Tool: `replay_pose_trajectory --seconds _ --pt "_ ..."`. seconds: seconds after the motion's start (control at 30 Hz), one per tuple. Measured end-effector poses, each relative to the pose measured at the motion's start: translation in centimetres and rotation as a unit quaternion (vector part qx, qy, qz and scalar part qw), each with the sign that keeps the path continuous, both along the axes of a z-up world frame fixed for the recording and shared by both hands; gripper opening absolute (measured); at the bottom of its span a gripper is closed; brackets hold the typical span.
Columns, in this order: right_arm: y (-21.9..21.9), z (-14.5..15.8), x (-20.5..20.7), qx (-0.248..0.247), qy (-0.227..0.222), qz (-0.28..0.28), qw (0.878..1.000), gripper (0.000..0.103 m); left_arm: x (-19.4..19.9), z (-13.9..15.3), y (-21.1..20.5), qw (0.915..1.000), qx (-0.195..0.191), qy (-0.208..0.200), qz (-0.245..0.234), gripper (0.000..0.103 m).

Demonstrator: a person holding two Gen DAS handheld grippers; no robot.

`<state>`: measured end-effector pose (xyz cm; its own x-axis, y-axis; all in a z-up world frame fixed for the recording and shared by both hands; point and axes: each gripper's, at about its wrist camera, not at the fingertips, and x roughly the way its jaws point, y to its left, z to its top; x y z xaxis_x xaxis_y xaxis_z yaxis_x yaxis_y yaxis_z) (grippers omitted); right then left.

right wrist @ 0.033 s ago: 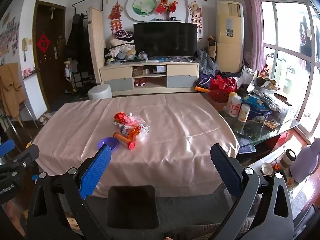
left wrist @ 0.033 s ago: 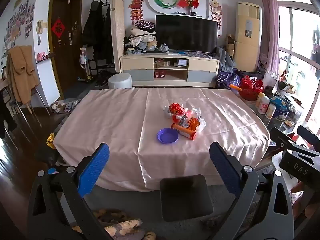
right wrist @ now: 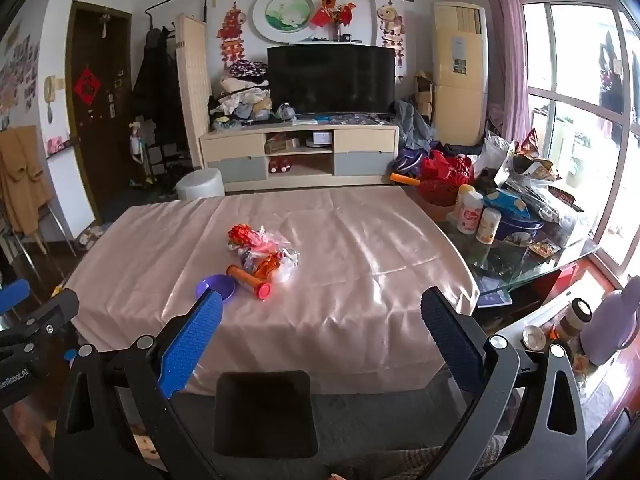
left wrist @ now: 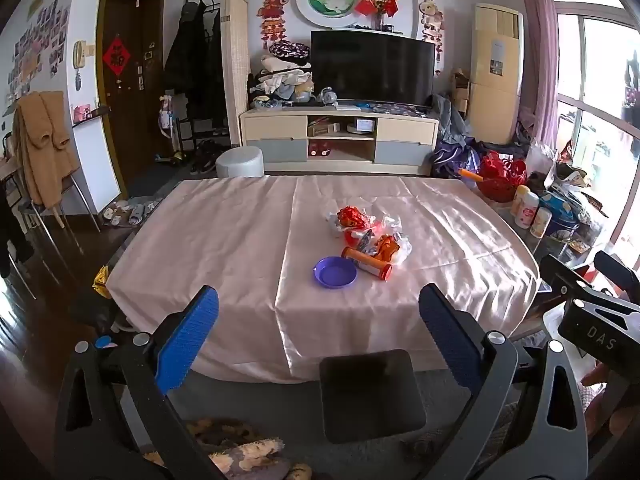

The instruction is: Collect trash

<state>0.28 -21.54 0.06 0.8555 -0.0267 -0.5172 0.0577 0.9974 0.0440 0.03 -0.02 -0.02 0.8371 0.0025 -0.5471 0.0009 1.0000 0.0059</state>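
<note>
A small heap of trash lies on the pink tablecloth [left wrist: 224,248]: red and orange crinkled wrappers [left wrist: 352,218] in clear plastic, an orange tube [left wrist: 367,263] on its side and a purple lid [left wrist: 334,272]. The same heap [right wrist: 262,250], tube [right wrist: 248,280] and lid [right wrist: 216,286] show in the right wrist view. My left gripper [left wrist: 318,322] is open and empty, held short of the table's near edge. My right gripper [right wrist: 320,320] is open and empty, also short of the near edge, right of the heap.
A glass side table [right wrist: 532,264] with bottles, tins and bags stands right of the table. A purple flask [right wrist: 612,320] and cups sit at the lower right. A TV cabinet [left wrist: 340,142] and a white stool [left wrist: 240,162] stand behind. Chairs with a coat [left wrist: 40,148] are left.
</note>
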Motion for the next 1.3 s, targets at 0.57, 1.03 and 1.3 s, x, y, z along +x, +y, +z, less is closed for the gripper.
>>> replay_pose_trajectory --seconds 0.57,1.03,1.3 --pt "-0.11 0.08 0.14 0.001 0.005 0.000 1.000 0.100 -0.11 0.13 -0.09 1.0000 -0.006 -0.005 -0.003 0.095" --pt "0.07 -0.10 0.19 -0.001 0.004 0.002 1.000 0.100 0.18 0.15 -0.14 1.0000 -0.007 -0.005 -0.003 0.095" --pt "0.11 -0.15 0.24 -0.001 0.005 0.002 1.000 0.100 0.14 0.12 -0.10 0.9999 -0.008 -0.006 -0.004 0.095"
